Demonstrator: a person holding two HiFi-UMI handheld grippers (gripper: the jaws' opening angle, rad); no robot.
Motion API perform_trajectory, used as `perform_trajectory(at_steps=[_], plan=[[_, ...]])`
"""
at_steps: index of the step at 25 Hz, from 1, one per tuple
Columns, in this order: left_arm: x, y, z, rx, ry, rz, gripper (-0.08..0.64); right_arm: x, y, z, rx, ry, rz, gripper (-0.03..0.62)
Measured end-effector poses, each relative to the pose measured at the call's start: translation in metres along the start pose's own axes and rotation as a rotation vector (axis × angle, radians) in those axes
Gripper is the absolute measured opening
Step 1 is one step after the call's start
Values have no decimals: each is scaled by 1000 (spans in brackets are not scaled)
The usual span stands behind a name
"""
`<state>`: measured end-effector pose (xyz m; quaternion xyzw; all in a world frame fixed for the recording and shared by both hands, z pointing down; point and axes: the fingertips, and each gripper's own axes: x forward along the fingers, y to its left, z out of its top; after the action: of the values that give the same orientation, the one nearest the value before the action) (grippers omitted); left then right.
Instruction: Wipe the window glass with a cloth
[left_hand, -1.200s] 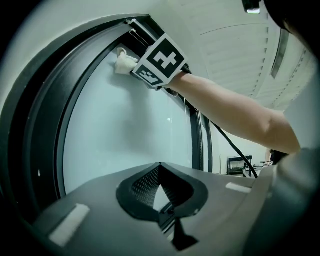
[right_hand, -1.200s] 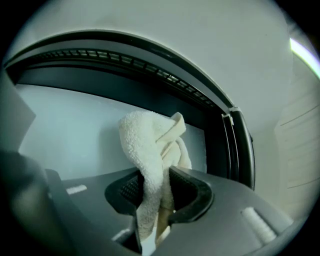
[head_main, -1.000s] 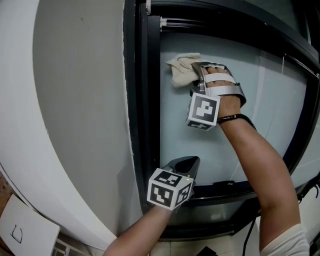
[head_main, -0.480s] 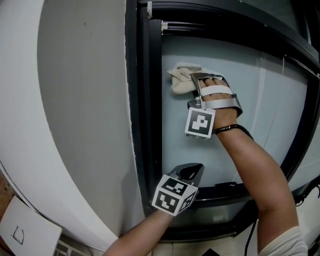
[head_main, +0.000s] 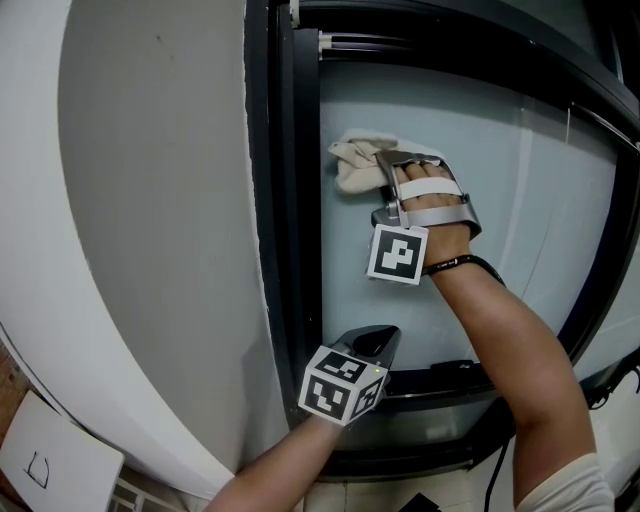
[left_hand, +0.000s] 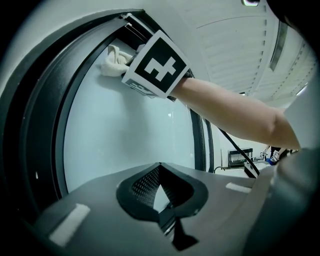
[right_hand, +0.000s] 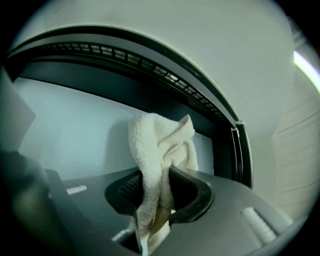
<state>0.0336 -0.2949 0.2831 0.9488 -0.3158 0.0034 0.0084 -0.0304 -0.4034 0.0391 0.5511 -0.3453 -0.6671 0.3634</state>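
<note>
The window glass (head_main: 520, 170) is set in a dark frame (head_main: 296, 250). A cream cloth (head_main: 354, 164) is pressed on the glass near its upper left corner. My right gripper (head_main: 386, 168) is shut on the cloth, and in the right gripper view the cloth (right_hand: 160, 145) bunches up out of the jaws against the glass (right_hand: 65, 130). My left gripper (head_main: 374, 342) hangs low by the bottom frame, shut on nothing, its tips pointing at the glass (left_hand: 125, 130). The left gripper view shows the cloth (left_hand: 112, 62) far up, behind the right gripper's marker cube.
A pale curved wall (head_main: 150, 220) lies left of the frame. The frame's top rail (head_main: 420, 45) runs just above the cloth. A black cable (head_main: 497, 468) hangs at the bottom right. A white sheet (head_main: 45, 462) lies at the bottom left.
My right gripper has slid the cloth a little down the glass, still close to the left frame. The left gripper has barely shifted.
</note>
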Motion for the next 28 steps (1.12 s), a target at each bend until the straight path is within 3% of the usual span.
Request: perform_trajectory(at_steps=[28], plan=[[5, 4, -40, -38, 67, 11, 17, -31, 54, 13, 11, -58, 54, 109]])
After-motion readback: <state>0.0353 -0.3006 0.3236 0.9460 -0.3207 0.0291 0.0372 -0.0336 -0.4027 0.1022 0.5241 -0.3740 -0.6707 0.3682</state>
